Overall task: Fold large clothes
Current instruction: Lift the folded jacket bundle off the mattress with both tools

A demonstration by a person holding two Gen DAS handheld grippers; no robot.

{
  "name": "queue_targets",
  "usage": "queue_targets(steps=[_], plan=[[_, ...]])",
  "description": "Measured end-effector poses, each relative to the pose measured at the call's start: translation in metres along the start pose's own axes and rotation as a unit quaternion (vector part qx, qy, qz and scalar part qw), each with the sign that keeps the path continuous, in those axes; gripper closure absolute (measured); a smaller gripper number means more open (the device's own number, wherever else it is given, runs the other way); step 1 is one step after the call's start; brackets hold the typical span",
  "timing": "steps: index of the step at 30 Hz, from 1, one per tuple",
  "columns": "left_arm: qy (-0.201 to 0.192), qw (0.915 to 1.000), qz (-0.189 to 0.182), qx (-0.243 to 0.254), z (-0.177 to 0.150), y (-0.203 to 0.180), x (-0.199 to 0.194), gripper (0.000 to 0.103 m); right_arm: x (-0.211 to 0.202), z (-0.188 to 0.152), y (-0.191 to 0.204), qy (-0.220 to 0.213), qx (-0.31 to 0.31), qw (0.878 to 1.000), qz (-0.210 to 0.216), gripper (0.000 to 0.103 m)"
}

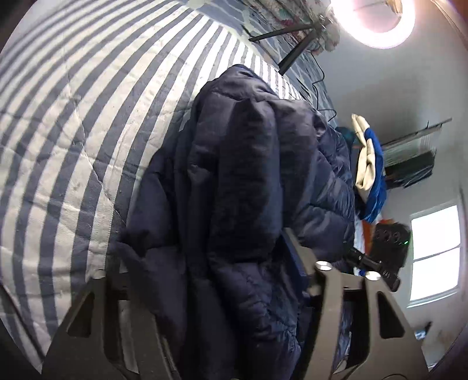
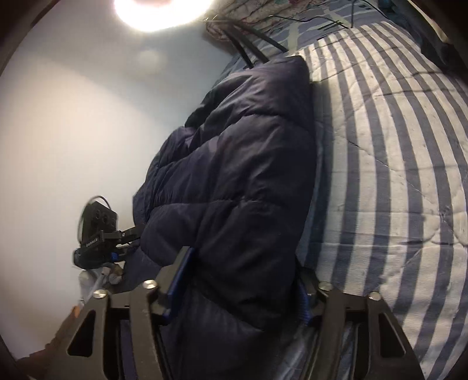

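A dark navy puffer jacket (image 1: pixel 234 181) lies bunched on a blue-and-white striped quilt (image 1: pixel 73 131). My left gripper (image 1: pixel 210 263) is shut on a thick fold of the jacket, which fills the gap between its jaws and hides the left fingertip. The right gripper shows at the right of the left wrist view (image 1: pixel 377 263). In the right wrist view the same jacket (image 2: pixel 234 175) stands lifted on edge against the quilt (image 2: pixel 395 160). My right gripper (image 2: pixel 242 277) is shut on the jacket's near edge, its blue pads (image 2: pixel 180 271) pressing the padding. The left gripper (image 2: pixel 99 233) shows at the left, also at the jacket.
A ring light (image 1: pixel 377 23) on a black tripod (image 1: pixel 292 43) stands at the bed's far end, with cables beside it. A cream and blue cloth pile (image 1: pixel 368 163) lies beyond the jacket. A window (image 1: pixel 435 251) and a wall shelf (image 1: pixel 409 157) are at the right.
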State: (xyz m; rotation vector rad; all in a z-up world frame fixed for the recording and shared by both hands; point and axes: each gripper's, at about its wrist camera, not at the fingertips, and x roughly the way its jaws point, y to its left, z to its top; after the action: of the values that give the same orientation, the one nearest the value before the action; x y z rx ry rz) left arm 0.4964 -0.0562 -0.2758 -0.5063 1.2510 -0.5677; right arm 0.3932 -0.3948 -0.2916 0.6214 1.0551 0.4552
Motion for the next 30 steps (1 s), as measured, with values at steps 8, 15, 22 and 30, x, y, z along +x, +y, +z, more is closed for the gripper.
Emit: queue_targets(steps=[8,15,22,30], plan=[[-0.033,0.9940,0.071,0.076,-0.013,-0.047,-0.008,0.082,0.003,0.007,0.064,0.000,-0.066,0.992,-0.110,0.075],[-0.055,0.9864,0.101,0.117,-0.037,-0.077,-0.020,0.086,-0.003,0.001,0.113,0.009,-0.132,0.972,-0.192,0.081],[-0.056,0.9822,0.106,0.144,-0.067,-0.097,-0.033,0.087,-0.037,-0.016,0.124,0.006,-0.163,0.958,-0.234,0.084],[-0.062,0.9747,0.099,0.190,-0.097,-0.141,-0.038,0.087,-0.079,-0.041,0.136,-0.007,-0.199,0.937,-0.286,0.084]])
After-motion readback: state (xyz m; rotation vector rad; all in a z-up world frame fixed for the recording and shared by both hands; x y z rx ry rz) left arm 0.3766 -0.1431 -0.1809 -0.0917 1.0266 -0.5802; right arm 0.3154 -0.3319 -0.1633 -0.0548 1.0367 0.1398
